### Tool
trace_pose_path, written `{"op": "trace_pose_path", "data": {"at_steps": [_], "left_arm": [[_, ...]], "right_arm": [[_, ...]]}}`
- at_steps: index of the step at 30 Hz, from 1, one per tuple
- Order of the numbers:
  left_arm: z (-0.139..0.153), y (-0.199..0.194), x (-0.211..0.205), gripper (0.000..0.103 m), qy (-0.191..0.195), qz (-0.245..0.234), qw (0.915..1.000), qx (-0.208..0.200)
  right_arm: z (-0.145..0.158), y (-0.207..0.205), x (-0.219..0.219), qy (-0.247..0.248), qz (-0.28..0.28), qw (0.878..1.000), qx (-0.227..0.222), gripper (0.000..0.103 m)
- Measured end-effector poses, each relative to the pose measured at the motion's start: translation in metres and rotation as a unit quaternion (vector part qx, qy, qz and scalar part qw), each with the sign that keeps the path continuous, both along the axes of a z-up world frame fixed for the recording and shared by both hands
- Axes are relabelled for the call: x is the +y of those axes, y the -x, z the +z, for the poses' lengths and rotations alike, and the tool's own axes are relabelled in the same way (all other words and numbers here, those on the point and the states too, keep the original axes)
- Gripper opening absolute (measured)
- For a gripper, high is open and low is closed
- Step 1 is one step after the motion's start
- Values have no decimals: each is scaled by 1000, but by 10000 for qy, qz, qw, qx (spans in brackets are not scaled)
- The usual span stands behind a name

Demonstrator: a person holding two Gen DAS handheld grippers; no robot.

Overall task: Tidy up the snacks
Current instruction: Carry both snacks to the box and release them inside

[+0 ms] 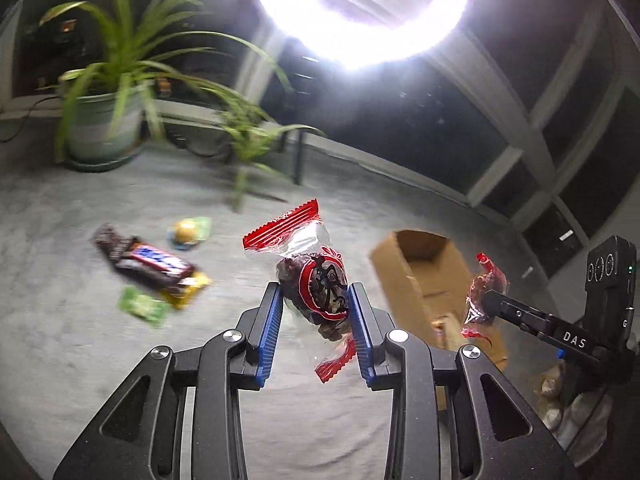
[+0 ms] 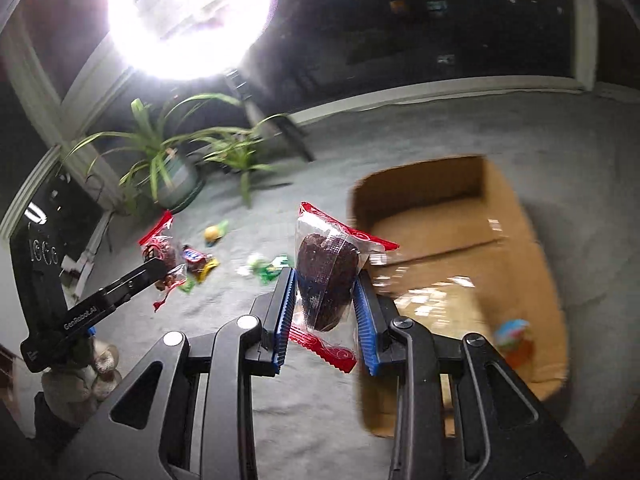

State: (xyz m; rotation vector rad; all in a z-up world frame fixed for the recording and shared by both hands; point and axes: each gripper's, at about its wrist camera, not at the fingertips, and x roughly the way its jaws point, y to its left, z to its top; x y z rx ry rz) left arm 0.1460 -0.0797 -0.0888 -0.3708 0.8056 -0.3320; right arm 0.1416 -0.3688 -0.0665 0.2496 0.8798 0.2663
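Each gripper's jaws are clamped on a red-and-clear wrapped snack: left gripper (image 1: pixel 316 300) on one packet (image 1: pixel 312 280), right gripper (image 2: pixel 325 304) on another (image 2: pixel 328 280). Carry both above the open cardboard box (image 2: pixel 516 216) before releasing. More snacks (image 1: pixel 154 266) lie on the grey carpet (image 1: pixel 60 340).

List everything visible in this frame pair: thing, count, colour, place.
red-and-clear snack packets: 2, one in each gripper, second
chocolate bar: 1, brown with blue-red label, on the grey surface
small loose snacks: several, green and yellow, around the bar
cardboard box: 1, brown, open, right side; colourful item inside, blurred
potted plant: 1, green, far left
ring light: 1, white, overhead
left gripper: black, blue pads
right gripper: black, blue pads
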Motion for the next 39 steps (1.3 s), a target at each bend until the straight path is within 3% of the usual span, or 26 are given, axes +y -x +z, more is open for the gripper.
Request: {"op": "trace_pose_path", "data": {"at_steps": [10,30,31,35,39], "left_arm": [[2,-14,-86,32,34,-580,9983,-28],[-5,-36,-200,32,-247,-1378,9901,104],[-5,-36,-202,34,-260,-1401,9897,96],[-3,-36,-205,34,-304,-1440,9891,80],[0,-34,-200,34,-300,-1386,9899,41]], "right_arm": [[-8,14,-75,153,-501,9986,90,30],[-43,15,-117,112,-598,9971,447,33],[-43,15,-117,116,-595,9972,445,34],[-40,17,-114,178,-586,9974,390,59],[-35,18,-109,203,-586,9975,327,60]]}}
